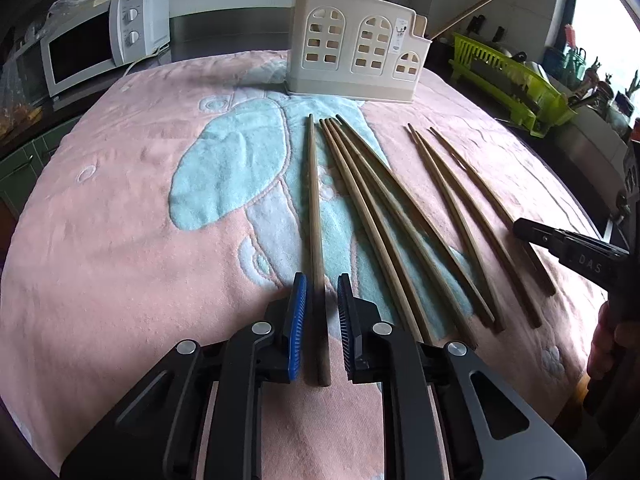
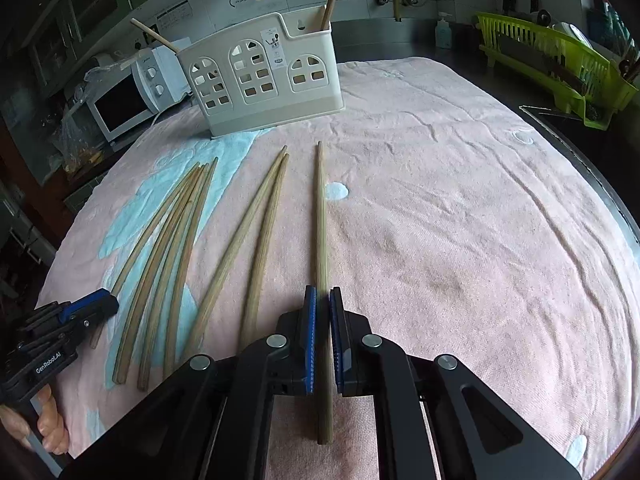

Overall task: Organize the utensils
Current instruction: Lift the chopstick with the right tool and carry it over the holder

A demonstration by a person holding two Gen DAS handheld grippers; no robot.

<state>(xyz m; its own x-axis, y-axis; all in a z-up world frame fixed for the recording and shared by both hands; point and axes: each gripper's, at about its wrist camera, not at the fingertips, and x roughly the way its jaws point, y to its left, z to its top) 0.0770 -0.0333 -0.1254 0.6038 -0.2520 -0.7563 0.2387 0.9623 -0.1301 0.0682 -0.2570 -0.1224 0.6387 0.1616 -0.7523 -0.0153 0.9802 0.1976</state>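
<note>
Several wooden chopsticks lie side by side on a pink and blue towel (image 1: pixel 120 208). My left gripper (image 1: pixel 322 284) is open, its jaws on either side of the leftmost chopstick (image 1: pixel 314 208) without pinching it. My right gripper (image 2: pixel 323 294) is shut on the rightmost chopstick (image 2: pixel 321 216), which still lies on the towel (image 2: pixel 460 220). A cream utensil holder (image 1: pixel 356 48) stands at the far edge with two chopsticks in it; it also shows in the right wrist view (image 2: pixel 260 76). The right gripper shows at the right edge of the left wrist view (image 1: pixel 524 230).
A white microwave (image 1: pixel 100 40) stands at the back left. A green dish rack (image 1: pixel 512 80) sits at the back right, beyond the towel. The person's hand (image 2: pixel 48 428) holds the left gripper at the lower left of the right wrist view.
</note>
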